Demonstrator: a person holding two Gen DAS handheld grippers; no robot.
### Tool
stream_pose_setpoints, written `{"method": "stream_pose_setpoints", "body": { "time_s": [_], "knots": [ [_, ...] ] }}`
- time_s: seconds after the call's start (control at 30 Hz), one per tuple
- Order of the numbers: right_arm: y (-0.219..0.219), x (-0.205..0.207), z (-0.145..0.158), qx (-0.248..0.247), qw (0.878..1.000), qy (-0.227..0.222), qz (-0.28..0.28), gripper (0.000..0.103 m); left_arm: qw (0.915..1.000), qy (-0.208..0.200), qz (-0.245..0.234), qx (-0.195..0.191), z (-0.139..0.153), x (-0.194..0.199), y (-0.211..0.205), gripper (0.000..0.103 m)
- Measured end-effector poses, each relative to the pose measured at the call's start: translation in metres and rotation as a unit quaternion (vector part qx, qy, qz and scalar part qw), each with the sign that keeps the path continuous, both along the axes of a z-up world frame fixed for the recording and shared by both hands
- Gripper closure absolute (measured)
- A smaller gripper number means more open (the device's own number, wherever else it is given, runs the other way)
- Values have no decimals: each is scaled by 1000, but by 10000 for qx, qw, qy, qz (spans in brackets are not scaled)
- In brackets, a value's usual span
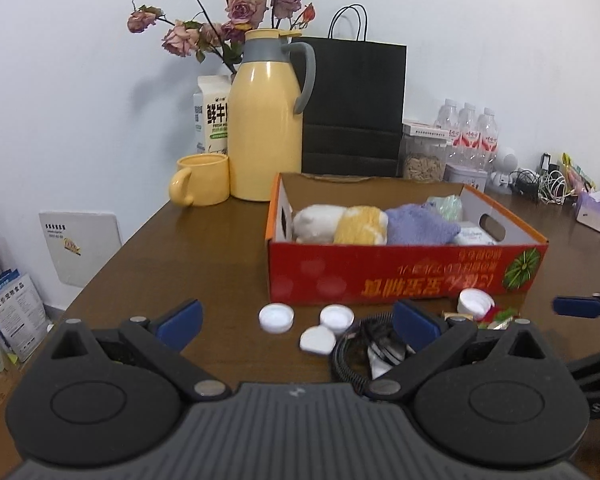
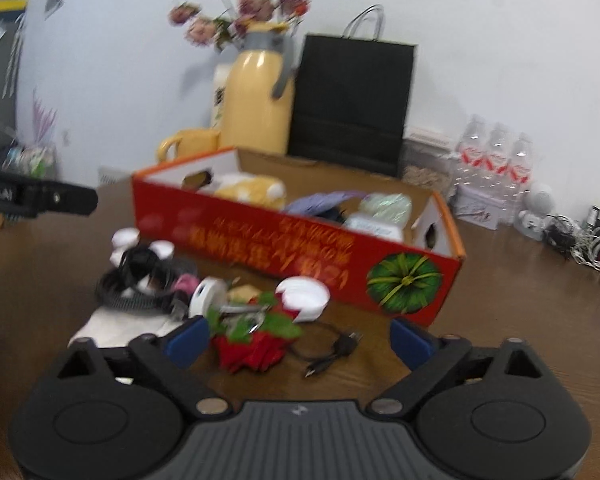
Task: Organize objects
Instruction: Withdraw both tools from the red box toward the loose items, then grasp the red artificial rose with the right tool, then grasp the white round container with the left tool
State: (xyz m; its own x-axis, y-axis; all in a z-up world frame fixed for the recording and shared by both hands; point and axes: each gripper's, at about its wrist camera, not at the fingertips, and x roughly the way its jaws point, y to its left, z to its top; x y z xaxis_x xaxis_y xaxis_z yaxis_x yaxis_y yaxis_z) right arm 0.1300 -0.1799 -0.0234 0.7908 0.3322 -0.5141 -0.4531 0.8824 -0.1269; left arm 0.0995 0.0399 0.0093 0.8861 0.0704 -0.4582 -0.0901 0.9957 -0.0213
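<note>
Jaws: left gripper (image 1: 298, 322) spread wide, holding nothing; right gripper (image 2: 300, 340) likewise spread, nothing between its fingers.

Red cardboard box (image 1: 404, 268): on the brown table (image 1: 204, 248), holding rolled cloths white (image 1: 316, 222), yellow (image 1: 360, 226) and purple (image 1: 420, 224).

Loose items in front of the box: three white caps (image 1: 276, 317), coiled black cable (image 2: 140, 276), red fabric flower (image 2: 256, 344) just ahead of the right gripper, small black cord (image 2: 332, 350).

Behind the box: yellow jug (image 1: 266, 120), yellow mug (image 1: 200, 180), black paper bag (image 1: 354, 108), water bottles (image 1: 468, 130).
</note>
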Motion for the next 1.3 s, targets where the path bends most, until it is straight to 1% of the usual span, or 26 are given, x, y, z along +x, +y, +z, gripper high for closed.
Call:
{"method": "stream_pose_setpoints", "body": {
  "time_s": [0.07, 0.17, 0.23, 0.27, 0.3, 0.4, 0.47, 0.63, 0.73, 0.83, 0.93, 1.0, 1.07, 1.2, 1.3],
  "knots": [
    [5, 3, -3, -38, 9998, 97, 148, 25, 10000, 23, 24, -9, -1, -5, 2, 0],
    [10, 8, -8, -44, 9987, 186, 464, 28, 10000, 69, 51, 0, -3, -12, 6, 0],
    [15, 12, -11, -134, 9981, 236, 545, 35, 9999, 94, 57, 14, -4, -16, 8, 0],
    [16, 13, -12, -159, 9978, 260, 591, 43, 9999, 101, 56, 17, -4, -17, 9, 0],
    [16, 15, -13, -163, 9974, 297, 631, 54, 9999, 106, 46, 13, -5, -18, 9, 0],
    [13, 14, -13, -85, 9971, 323, 678, 65, 9999, 123, 6, -7, -6, -20, 8, 0],
    [10, 9, -11, -37, 9973, 260, 682, 68, 9999, 132, -55, -21, -7, -20, 6, 0],
    [0, -2, -7, 120, 9981, 49, 603, 72, 9992, 87, -383, -92, -7, -19, -6, 0],
    [-6, -9, -2, 369, 9974, -30, 626, 74, 9973, 19, -693, -226, -6, -19, -19, 0],
    [-11, -17, 3, 652, 9950, -75, 758, 75, 9937, -40, -1064, -337, -6, -16, -33, 0],
    [-10, -24, 8, 869, 9916, -82, 950, 75, 9878, -97, -1488, -442, -8, -14, -44, 0],
    [-10, -28, 11, 1008, 9889, -83, 1090, 75, 9847, -112, -1659, -529, -9, -12, -46, 0],
    [-11, -31, 12, 1138, 9861, -71, 1206, 75, 9819, -132, -1752, -710, -10, -10, -44, 0],
    [-12, -34, 13, 1365, 9810, -28, 1381, 75, 9738, -95, -1896, -1250, -13, -3, -31, 0],
    [-11, -34, 12, 1512, 9774, 57, 1477, 76, 9656, -8, -2035, -1620, -16, 3, -24, 14]
  ]
}}
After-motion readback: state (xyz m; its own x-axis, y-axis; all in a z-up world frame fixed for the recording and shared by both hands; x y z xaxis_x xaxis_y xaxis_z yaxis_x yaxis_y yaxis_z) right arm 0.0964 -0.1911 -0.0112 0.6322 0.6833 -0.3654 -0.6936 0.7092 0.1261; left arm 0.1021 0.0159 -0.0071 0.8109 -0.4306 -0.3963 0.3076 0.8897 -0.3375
